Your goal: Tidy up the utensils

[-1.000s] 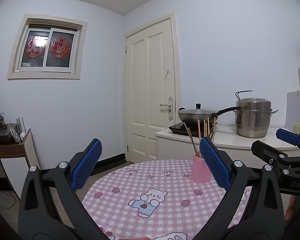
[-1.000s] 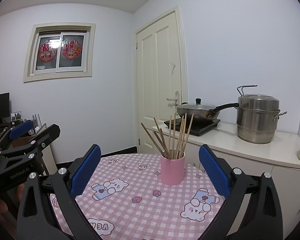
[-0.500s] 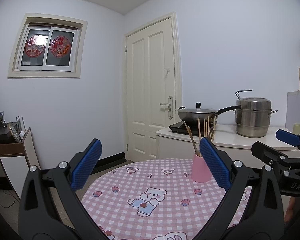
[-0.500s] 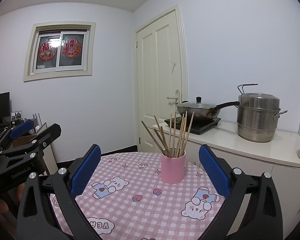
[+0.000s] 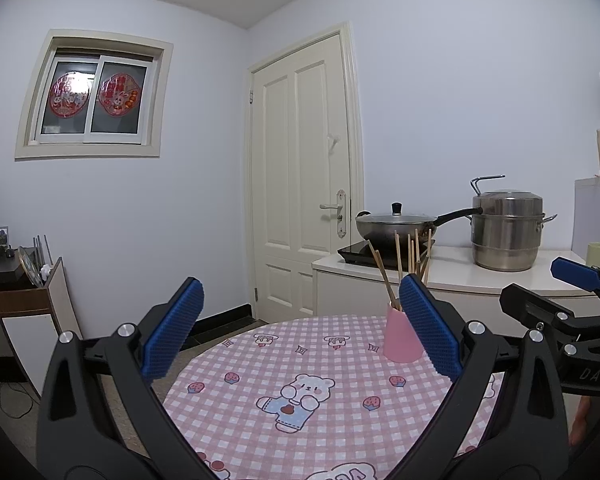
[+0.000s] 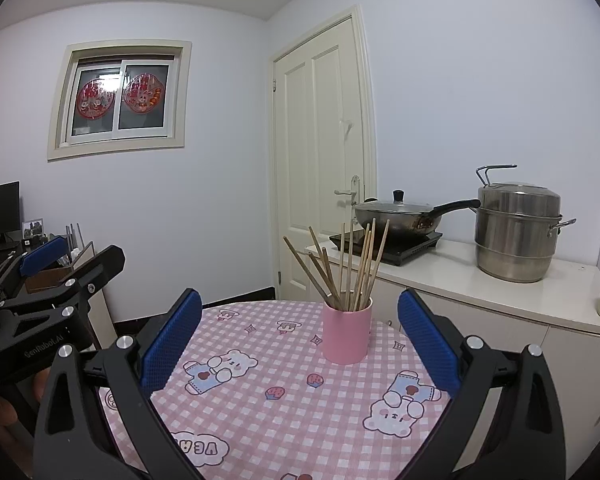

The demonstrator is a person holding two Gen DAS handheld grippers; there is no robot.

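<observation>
1. Two hand-held grippers sit nearest, at the near edge of the round worktop (image 6: 268,412) with its pink checked cloth. The left hand-held gripper (image 5: 300,330) and the right hand-held gripper (image 6: 298,338) both have their blue pads spread wide and released, with nothing between them.

2. Farther in stands the pink cup (image 6: 347,330), upright on the cloth toward the worktop's far right part. In the right wrist view it lies ahead and only slightly right of the midline between the fingers. In the left wrist view the same pink cup (image 5: 400,338) sits well off to the right, partly hidden behind that hand-held gripper's right pad.

3. From the cup rise the chopsticks (image 6: 350,266), a loose fan of wooden sticks. Their long axes run near vertical, with a few leaning left. No other utensil shows on the cloth.

4. My judgement: the right hand-held gripper is the better placed, being almost in line with the cup. A reach straight forward would meet it, whereas the left would have to swing right across the worktop.

5. Farthest, on the counter (image 6: 500,288) beyond, sit a wok (image 6: 396,216) and a steel steamer pot (image 6: 518,232), apart from the task.
</observation>
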